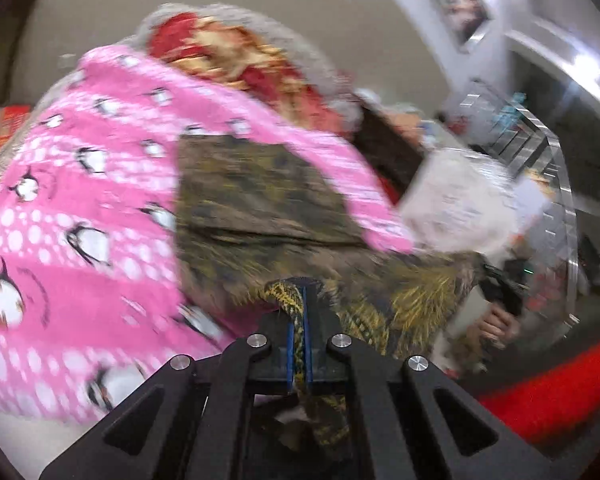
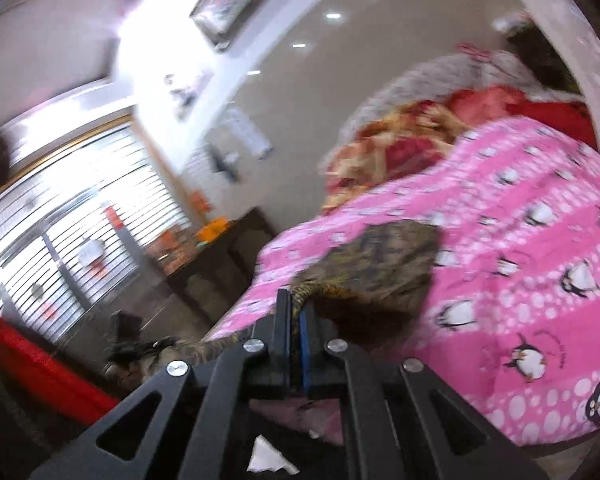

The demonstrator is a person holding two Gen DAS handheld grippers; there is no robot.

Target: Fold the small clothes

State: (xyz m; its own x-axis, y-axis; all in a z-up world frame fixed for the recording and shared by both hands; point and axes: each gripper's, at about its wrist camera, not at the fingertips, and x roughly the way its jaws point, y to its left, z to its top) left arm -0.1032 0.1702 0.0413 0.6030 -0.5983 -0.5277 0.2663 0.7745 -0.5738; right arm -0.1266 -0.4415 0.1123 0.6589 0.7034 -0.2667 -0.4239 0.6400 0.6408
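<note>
my left gripper [image 1: 299, 304] has its jaws squeezed tight on one edge of the brown and yellow cloth [image 1: 260, 196]. my right gripper [image 2: 296, 312] pinches another edge the same way. the cloth hangs between them, partly lying on the pink penguin blanket [image 2: 520, 248].

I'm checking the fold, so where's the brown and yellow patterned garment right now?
The brown and yellow patterned garment lies over the pink penguin blanket, its near edge pinched by the left gripper and the right gripper.
</note>
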